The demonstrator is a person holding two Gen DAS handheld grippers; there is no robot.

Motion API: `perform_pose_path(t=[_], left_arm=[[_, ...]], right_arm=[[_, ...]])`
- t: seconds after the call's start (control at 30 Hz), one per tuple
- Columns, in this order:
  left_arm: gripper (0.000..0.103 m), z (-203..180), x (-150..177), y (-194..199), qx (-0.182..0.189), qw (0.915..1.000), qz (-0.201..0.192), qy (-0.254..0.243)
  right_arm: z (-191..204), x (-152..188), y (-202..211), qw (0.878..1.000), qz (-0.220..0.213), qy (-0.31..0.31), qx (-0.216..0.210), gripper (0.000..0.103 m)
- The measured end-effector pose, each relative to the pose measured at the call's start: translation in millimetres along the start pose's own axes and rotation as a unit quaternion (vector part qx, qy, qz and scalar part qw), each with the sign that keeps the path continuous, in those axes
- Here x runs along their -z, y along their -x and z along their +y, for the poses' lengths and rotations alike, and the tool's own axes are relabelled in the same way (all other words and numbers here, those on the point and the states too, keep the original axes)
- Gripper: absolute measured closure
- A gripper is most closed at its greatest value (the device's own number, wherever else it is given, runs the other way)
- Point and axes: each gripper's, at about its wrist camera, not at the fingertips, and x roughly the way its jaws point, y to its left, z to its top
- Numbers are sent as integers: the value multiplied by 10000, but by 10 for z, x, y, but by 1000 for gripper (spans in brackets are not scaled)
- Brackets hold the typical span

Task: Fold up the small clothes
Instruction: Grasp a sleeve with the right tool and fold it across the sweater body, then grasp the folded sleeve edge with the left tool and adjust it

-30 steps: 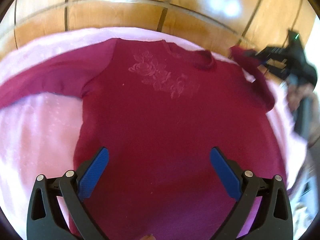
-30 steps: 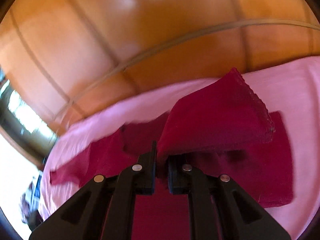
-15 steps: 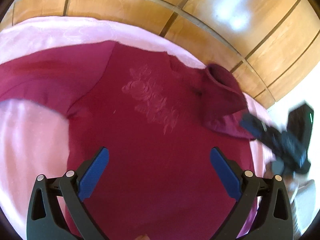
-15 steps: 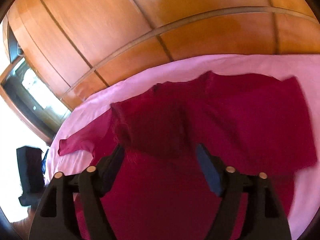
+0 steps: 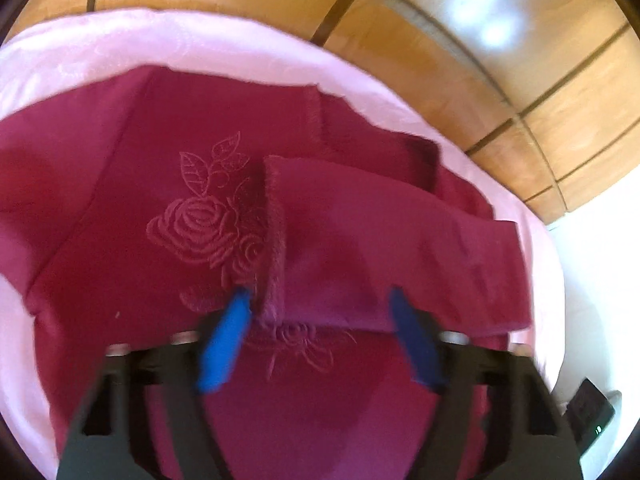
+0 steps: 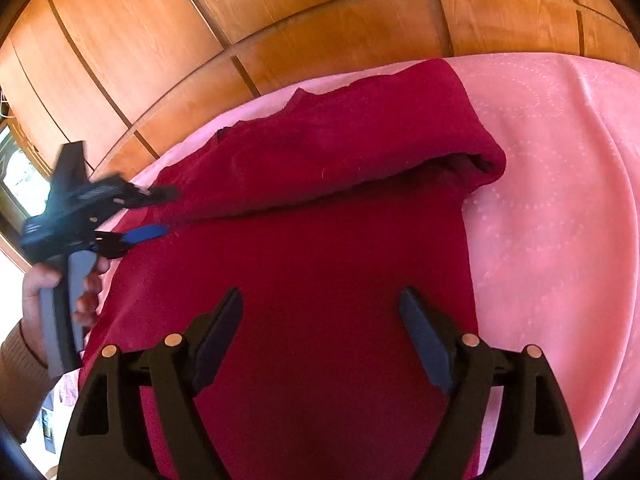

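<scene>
Left tongs, closing, straddle the folded sleeve of the crimson sweater; right tongs gape empty.

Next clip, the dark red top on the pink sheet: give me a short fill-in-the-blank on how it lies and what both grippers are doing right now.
1. The dark red top lies on a ____ sheet.
2. One sleeve is folded across the chest, partly covering an embossed ____ design.
3. The right gripper holds ____.
4. The cuff of the folded sleeve lies between the jaws of the ____ gripper.

Missing words: pink; rose; nothing; left
</scene>
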Motion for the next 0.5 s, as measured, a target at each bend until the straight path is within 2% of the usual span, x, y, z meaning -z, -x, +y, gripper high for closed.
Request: perform_pose_path(t=[0.07,0.17,0.3,0.4,0.5], left_arm=[[90,43,-53,-32,-13,9999,-41,92],[94,79,-122,90,195,9993,-285,158],[95,42,-233,390,354,9966,-744,-21],[95,46,-257,547,217,9946,-998,-206],[95,150,-256,549,6,9949,-985,-216]], right_arm=[[-57,-25,81,10000,-51,-31,-51,23],[-109,-165,232,9994,-347,-88,-26,23],[-187,-405,333,9973,-693,-245,18,23],[-167,-633,235,9963,-837,-197,85,27],[-176,-811,2,9976,-652,-191,139,29]])
